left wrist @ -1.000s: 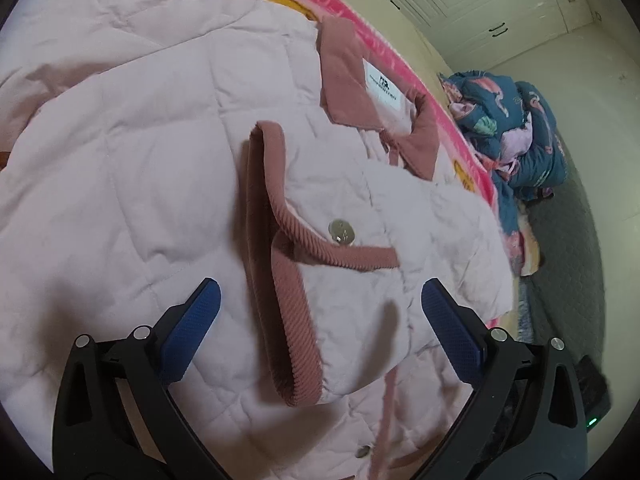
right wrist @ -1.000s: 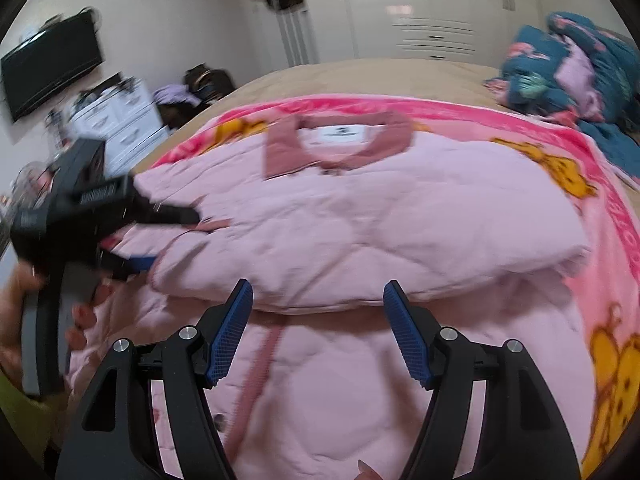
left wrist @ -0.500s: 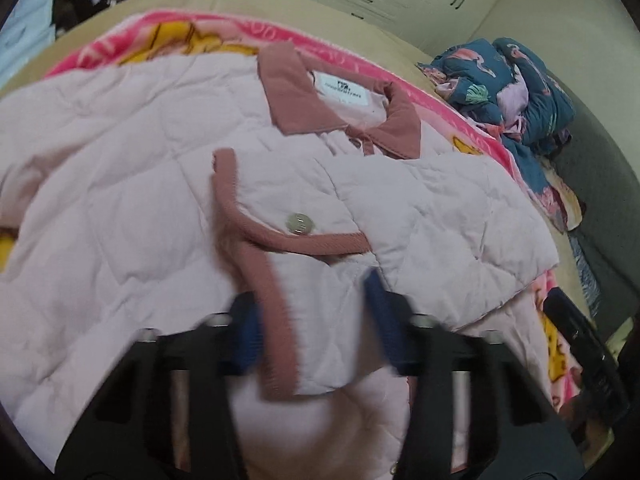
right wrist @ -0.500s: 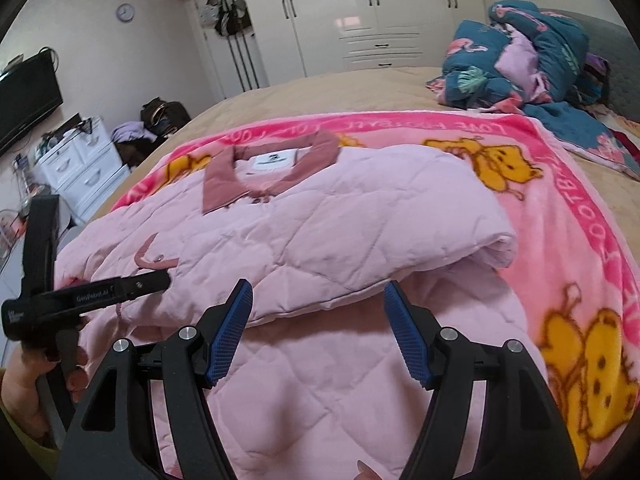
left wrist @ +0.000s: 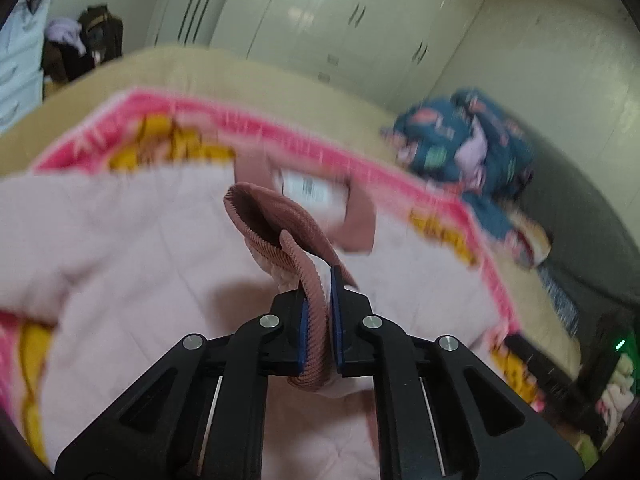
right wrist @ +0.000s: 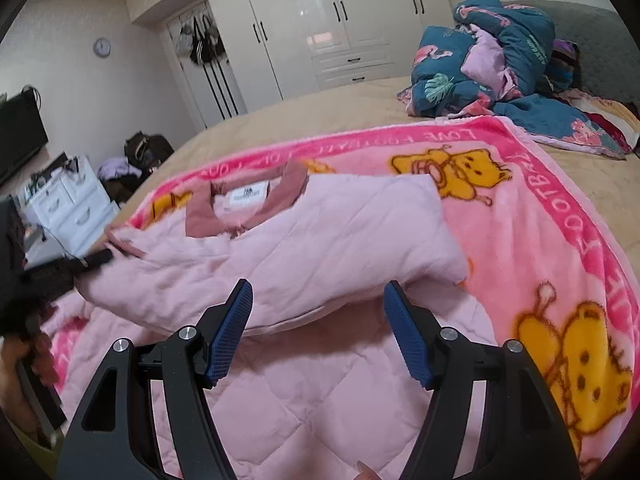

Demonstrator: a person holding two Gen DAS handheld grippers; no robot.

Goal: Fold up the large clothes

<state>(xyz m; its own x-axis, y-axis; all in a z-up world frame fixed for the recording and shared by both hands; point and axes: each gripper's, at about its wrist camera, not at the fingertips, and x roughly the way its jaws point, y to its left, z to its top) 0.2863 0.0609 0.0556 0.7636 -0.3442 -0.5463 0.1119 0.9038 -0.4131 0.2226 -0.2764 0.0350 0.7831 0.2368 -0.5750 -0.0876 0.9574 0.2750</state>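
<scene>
A pink quilted jacket (right wrist: 328, 240) is spread on a pink cartoon blanket (right wrist: 560, 216) over the bed, one side folded across its front. Its ribbed cuff (left wrist: 316, 312) is pinched between the closed jaws of the left gripper (left wrist: 319, 320) — half a second ago they were only narrowing around it. The right gripper (right wrist: 318, 332) is held wide open above the jacket, touching nothing — unchanged from before.

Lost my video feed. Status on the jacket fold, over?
Left gripper shut on corduroy cuff, lifted. Right gripper open over pink quilted jacket. Nothing in the way.
</scene>
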